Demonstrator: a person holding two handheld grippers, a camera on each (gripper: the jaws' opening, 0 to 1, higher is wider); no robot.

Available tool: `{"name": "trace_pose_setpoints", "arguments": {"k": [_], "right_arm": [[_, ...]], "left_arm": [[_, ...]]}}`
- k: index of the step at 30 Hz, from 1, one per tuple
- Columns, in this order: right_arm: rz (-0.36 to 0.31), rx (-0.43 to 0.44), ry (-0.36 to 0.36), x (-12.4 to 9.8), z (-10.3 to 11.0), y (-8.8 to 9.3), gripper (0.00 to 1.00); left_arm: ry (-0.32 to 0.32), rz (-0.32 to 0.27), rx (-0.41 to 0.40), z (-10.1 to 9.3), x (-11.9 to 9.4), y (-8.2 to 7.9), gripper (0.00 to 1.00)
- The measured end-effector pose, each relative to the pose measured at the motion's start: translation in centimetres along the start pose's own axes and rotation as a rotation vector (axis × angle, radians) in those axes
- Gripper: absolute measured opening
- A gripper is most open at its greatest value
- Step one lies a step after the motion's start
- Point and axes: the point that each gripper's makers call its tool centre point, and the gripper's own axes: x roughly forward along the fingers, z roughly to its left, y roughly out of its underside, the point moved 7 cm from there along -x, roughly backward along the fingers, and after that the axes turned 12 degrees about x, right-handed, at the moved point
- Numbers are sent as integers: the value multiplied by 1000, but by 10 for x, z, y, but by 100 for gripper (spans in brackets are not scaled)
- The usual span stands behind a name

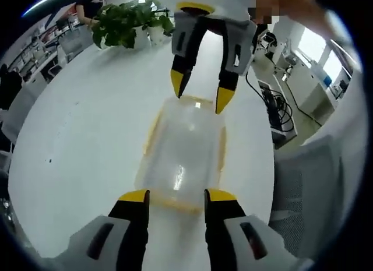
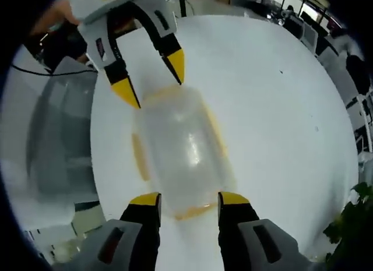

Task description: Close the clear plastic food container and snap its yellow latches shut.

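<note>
Left gripper view looks down on a white table [image 1: 87,143] with the clear plastic food container [image 1: 183,157] lying lengthwise between the two grippers. The left gripper [image 1: 176,196] rises from the bottom with its jaws spread apart, their yellow tips just at the near short end of the container, holding nothing. Across from it the right gripper [image 1: 201,91] comes in from the top, jaws also apart, its tips at the far short end. Yellow latches [image 1: 152,131] run along the long sides and another shows at the near end; the lid appears to sit on the box, though I cannot tell whether any latch is snapped. A potted plant [image 1: 125,23] stands well beyond.

Right gripper view gives the same layout from the opposite end: the right gripper [image 2: 189,199] with parted jaws at its near end of the container [image 2: 180,151], the left gripper [image 2: 154,78] open at the far end, a yellow latch [image 2: 140,157] along one side.

To do this step well, I would press one end latch at a time with a jaw tip, using the other gripper to brace the opposite end so the light box does not slide or tip, then handle the side latches.
</note>
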Motion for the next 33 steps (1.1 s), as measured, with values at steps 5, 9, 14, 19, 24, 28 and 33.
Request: {"name": "trace_pose_setpoints", "arguments": {"k": [5, 9, 14, 19, 24, 28, 33], "right_arm": [[-18, -9, -21, 2, 3, -7, 37], [-35, -19, -26, 4, 2, -12, 37], [-52, -33, -45, 7, 6, -19, 37], [-62, -37, -54, 10, 6, -24, 37], [-78, -16, -62, 10, 2, -29, 37], [-86, -18, -60, 12, 2, -31, 37], [-92, -22, -56, 12, 1, -35, 37]], "left_arm": [[3, -20, 17, -2, 6, -9, 36], [12, -33, 13, -3, 14, -16, 34], [19, -49, 11, -4, 21, -25, 35], [10, -59, 7, 0, 24, -31, 34], [0, -54, 13, 0, 27, -32, 34], [1, -69, -5, -2, 28, -35, 34], [3, -76, -27, -5, 30, -35, 34]]}}
